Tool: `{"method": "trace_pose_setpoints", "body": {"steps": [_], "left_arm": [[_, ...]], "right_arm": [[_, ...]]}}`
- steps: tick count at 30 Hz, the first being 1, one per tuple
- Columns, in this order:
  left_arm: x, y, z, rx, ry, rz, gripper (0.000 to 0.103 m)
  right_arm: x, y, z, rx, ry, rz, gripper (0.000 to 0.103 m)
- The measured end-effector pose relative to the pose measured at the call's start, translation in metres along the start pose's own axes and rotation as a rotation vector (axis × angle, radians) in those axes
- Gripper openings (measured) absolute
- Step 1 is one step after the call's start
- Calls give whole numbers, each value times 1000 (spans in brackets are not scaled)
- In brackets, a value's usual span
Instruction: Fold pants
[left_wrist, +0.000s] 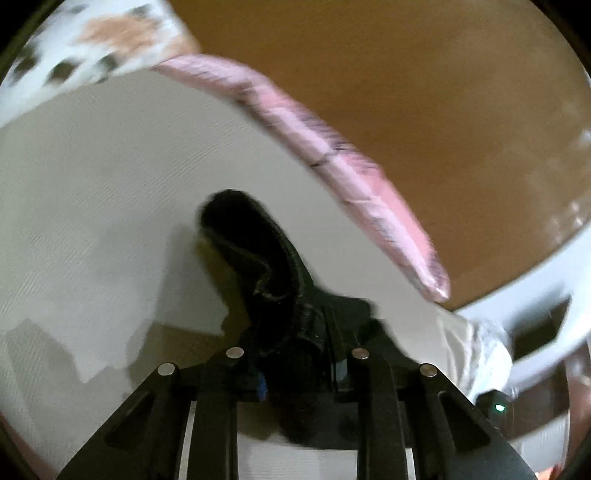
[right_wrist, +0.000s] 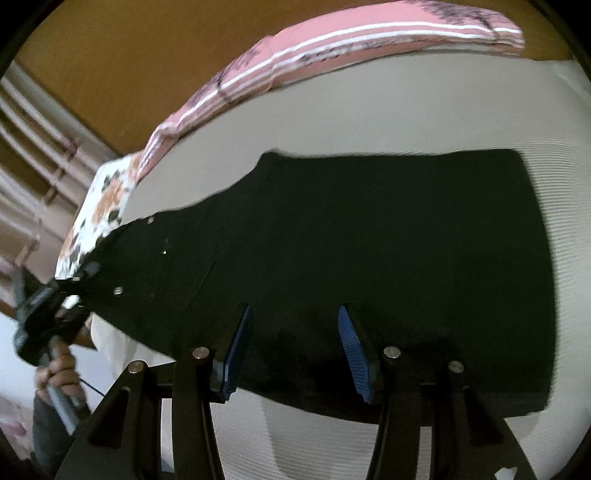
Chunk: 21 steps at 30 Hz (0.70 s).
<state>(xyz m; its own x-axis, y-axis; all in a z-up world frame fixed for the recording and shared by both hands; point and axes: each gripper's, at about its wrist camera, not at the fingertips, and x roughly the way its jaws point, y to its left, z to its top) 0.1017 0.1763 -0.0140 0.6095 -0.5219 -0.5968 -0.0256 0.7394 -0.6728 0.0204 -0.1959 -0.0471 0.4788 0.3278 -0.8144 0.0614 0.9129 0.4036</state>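
The black pants (right_wrist: 351, 258) lie spread on a white bed sheet (right_wrist: 406, 122) in the right wrist view. My right gripper (right_wrist: 293, 328) is open, its blue-padded fingers (right_wrist: 351, 343) hovering over the near edge of the pants. My left gripper (left_wrist: 295, 347) is shut on one end of the pants (left_wrist: 258, 258) and holds that bunched end lifted above the sheet (left_wrist: 92, 184). The left gripper also shows at the far left of the right wrist view (right_wrist: 48, 306), gripping the raised end.
A pink striped pillow (right_wrist: 332, 48) lies along the bed's far edge, with a floral white pillow (right_wrist: 99, 214) beside it. A brown wall (left_wrist: 406, 74) rises behind. A white rail (left_wrist: 535, 295) stands at the right of the left wrist view.
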Motion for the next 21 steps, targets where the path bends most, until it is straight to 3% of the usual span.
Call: {"method": "trace_pose_setpoints", "body": {"steps": [4,6,10,14,18,21], "left_arm": [[8,-73,-3,152,16,-91,23],[23,-116,-13,229,55,-168,23],[61,-177,-45,343,151,-249,23],[110,-209,-84,404,263,-248,23],[160,-220,-129,449,383,-195,23],[179,-223,-153,490,425,-150,23]], "right_arm": [[-26,-24,8,54,-56,6,47],[-42,-37,11,71,-89,1,47],[-70,-64,15,115,-148,-16,47],[-93,-92,14,156,-181,-35,47],[-105,-117,11,188,-192,-56,47],[-107,-131,9,207,-186,-59,47]]}}
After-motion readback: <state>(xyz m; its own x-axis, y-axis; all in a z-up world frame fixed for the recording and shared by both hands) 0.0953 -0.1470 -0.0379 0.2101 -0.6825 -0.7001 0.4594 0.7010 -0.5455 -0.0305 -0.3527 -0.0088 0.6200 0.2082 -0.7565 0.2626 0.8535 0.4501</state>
